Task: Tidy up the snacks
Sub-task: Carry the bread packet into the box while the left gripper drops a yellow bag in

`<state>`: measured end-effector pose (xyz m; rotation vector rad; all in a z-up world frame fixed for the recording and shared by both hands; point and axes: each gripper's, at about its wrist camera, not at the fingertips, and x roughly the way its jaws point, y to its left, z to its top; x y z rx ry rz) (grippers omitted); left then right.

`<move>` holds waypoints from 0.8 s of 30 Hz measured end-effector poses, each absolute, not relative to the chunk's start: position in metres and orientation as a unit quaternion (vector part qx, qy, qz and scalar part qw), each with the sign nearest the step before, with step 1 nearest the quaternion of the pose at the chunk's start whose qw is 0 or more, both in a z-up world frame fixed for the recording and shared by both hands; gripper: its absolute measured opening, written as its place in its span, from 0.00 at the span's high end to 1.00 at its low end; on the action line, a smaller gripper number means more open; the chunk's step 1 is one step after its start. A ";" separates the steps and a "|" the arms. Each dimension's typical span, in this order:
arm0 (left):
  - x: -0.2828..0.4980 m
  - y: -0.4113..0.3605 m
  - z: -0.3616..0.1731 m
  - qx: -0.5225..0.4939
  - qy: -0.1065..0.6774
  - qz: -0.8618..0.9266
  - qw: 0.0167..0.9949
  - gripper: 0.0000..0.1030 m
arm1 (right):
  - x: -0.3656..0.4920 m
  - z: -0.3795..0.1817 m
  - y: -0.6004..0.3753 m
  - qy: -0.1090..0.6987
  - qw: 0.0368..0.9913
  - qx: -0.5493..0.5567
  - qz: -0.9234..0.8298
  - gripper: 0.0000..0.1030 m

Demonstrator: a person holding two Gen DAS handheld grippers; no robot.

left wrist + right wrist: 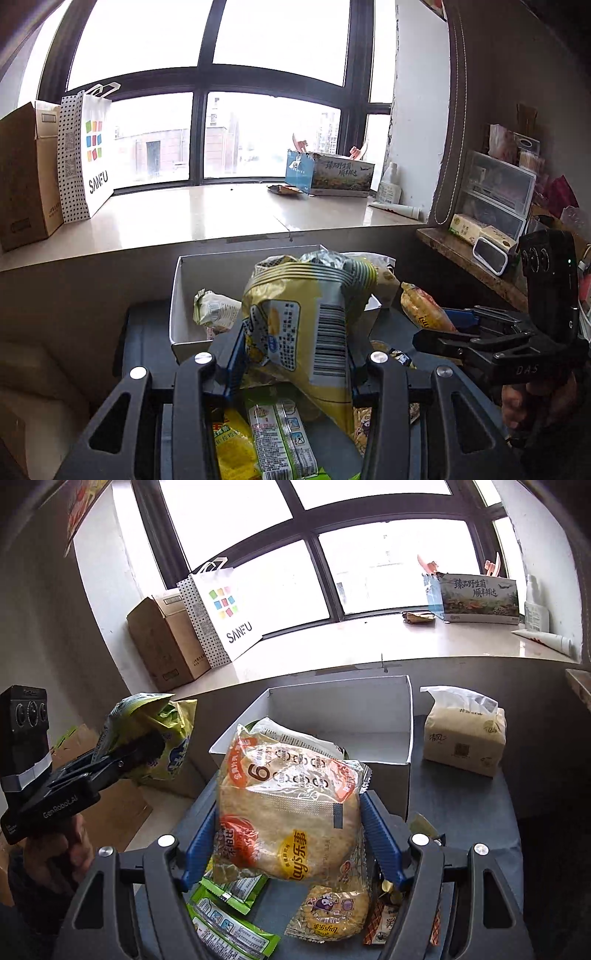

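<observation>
- Nearest, loose on the dark table (461, 805): green-wrapped packets (229, 930) and small round cracker packs (332, 912), not yet sorted.
- Left claw (295, 354) clamped w/ both pads on a yellow-green snack bag (306, 321), held upright, barcode side facing cam; bag lifted clear of the table, just short of the box's near wall.
- Right claw (288, 834) clamped on an orange-yellow Lay's pack (288, 812), blue pads pressing both sides; pack raised off the table, top edge overlapping the box's front rim in view.
- Step judged: mid-carry, both snacks picked, drop-off into box pending.
- Just beyond: white box (369, 705), open top, mostly bare inside; one small pale packet (214, 310) lay in it per left view.
- Next move likely needs: each bag pushed fwd over the rim, lowered inside, then released; one at a time prob. safer, since both claws sat close together.
- Beside box, to its right: tissue pack (465, 734), apart from it.
- Farthest: window ledge (207, 218) w/ SANFU paper bag (92, 155) and cardboard carton (26, 177).
</observation>
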<state>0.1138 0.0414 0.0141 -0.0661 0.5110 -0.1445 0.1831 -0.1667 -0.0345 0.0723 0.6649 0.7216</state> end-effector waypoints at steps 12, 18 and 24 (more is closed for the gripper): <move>0.245 0.069 0.014 -0.055 0.288 -0.010 0.956 0.55 | 0.308 -0.004 -0.119 0.322 0.882 0.057 0.340 0.25; 0.290 0.080 0.002 -0.033 0.311 0.026 0.949 0.45 | 0.362 -0.016 -0.098 0.354 0.875 0.076 0.321 0.23; 0.301 0.092 -0.015 -0.033 0.341 0.048 0.938 0.00 | 0.390 -0.044 -0.087 0.413 0.859 0.079 0.292 0.08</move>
